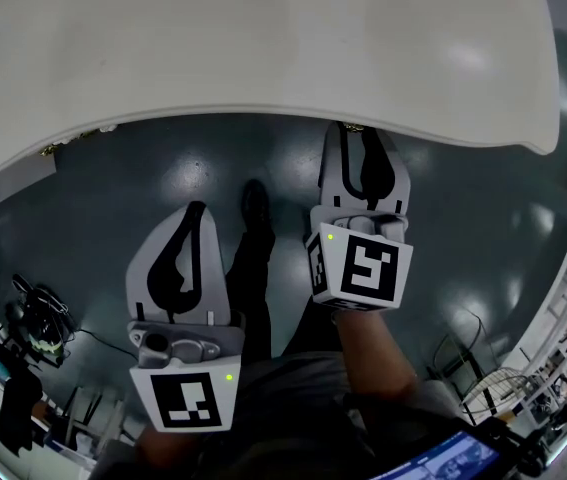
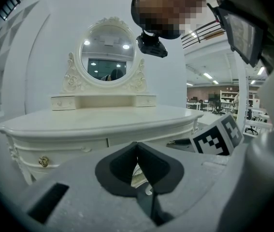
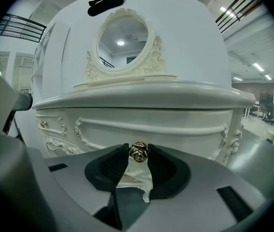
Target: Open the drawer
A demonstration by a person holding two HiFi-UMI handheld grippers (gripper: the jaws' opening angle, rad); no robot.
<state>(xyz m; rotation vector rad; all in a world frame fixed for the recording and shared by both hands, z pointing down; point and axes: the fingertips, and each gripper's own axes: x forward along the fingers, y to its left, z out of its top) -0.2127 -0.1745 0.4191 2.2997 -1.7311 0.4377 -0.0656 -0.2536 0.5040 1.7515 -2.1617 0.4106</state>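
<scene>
While left gripper [image 2: 137, 149] jaws meet, right gripper [image 3: 138, 156] jaws clamp a gold rose-shaped knob [image 3: 138, 151].

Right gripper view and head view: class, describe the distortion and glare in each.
Right gripper view: fisheye bows the tabletop edge, corners black, light reflected in the mirror, gold knob sharp. Head view: glare patches on floor and tabletop.

Dressing table [image 1: 263, 48]: painted wood by the look, cream-white, smooth, satin sheen with soft reflections of ceiling lights; drawer knob [image 3: 138, 152]: brass-toned metal, polished, moulded as a rose; mirror [image 3: 122, 37]: glossy glass in a carved cream frame; shells of left gripper [image 1: 193, 218] and right gripper [image 1: 361, 138]: grey plastic, matt, finely grained; pads [image 3: 107, 166]: black, matt, rubbery; floor [image 1: 143, 198]: dark grey-green, smooth, glossy.
</scene>
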